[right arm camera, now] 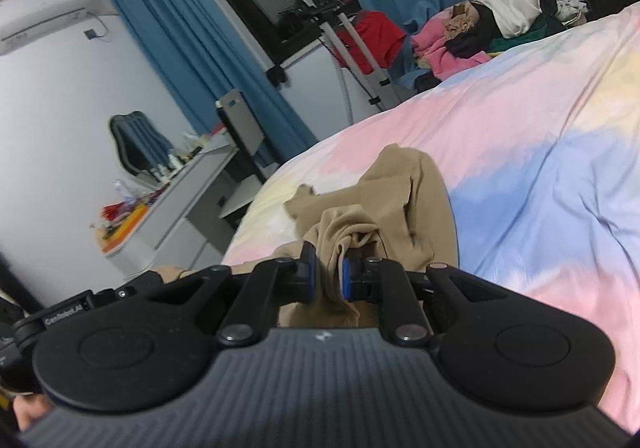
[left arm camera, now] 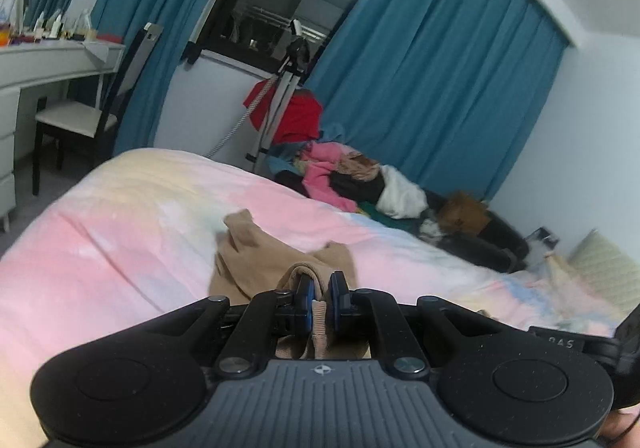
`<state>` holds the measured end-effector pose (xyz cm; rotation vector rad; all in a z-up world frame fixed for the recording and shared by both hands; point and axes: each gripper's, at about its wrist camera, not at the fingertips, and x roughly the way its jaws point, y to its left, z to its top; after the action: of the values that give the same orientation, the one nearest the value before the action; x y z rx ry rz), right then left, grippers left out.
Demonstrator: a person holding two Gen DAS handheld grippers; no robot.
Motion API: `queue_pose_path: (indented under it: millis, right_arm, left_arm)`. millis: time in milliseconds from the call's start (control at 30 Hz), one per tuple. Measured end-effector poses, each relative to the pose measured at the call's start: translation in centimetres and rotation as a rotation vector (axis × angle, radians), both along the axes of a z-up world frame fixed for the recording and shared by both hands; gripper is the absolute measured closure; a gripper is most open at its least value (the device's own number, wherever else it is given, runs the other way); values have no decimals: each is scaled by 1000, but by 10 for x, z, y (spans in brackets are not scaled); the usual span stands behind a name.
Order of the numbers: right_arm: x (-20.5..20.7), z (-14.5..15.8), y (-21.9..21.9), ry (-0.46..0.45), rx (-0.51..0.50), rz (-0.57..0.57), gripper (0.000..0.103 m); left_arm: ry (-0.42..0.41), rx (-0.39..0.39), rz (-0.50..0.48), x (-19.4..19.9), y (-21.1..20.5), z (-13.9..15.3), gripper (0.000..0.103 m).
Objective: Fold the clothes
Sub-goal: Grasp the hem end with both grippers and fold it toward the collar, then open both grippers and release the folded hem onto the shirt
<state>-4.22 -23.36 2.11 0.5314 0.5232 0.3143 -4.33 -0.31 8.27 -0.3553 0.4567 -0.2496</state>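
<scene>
Pinching tan garment (left arm camera: 256, 260) between both claws

My view: tan garment (left arm camera: 256, 268) lower end hidden behind left gripper (left arm camera: 321, 288) body; desk bottles (left arm camera: 60, 25) too small to identify.

My left gripper (left arm camera: 321, 286) is matte black, with two round lobes flanking a grey ribbed centre plate that bears a small round crosshair mark. Silver screw heads sit at the linkage pivots, and my fingertips (left arm camera: 306, 288) carry blue-edged pads. At the right edge a black block shows pale characters too blurred to read. My right gripper (right arm camera: 328, 272) has the same build: black lobes, grey ribbing, blue pads. A black block at its left reads "GenRobot.AI" in white.
</scene>
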Motion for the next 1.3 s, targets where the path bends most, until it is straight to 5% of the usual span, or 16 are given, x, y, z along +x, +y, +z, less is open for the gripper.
queue_pose_path:
  millis: [233,533,733,867,967,1000,1033,1100,1300]
  right_arm:
    - [79,-49,16,63,-109,-19,87]
    - [131,-113,36,181,-265,-2,86]
    - [130,-113,40,171,-307,-2,86]
    - [120,-101,41,149,-315,-7,82]
    - [110,-88,39,108,-315,-17,70]
    - [105,-82,39,89,-324,-28,56]
    - [100,-77,39,65,-335,-41,35]
    - [87,-65,39,-2,-358,-68,9]
    - [41,-33,31,-177,-349,-112,3]
  left_arm:
    - [65,92,33,93,-8,-62,94]
    - [157,285,3,144,-29,-143,92]
    - [156,287,-23,139,-32,-132,87]
    - [143,301,-46,130,-37,-120,58]
    - [91,320,-40,116,-42,-103,32]
    - [69,327,-31,110,-44,-96,23]
    - [50,330,-22,102,-43,-92,19]
    - [13,336,-5,87,-43,-83,18]
    - [-100,354,45,40,-43,-57,0]
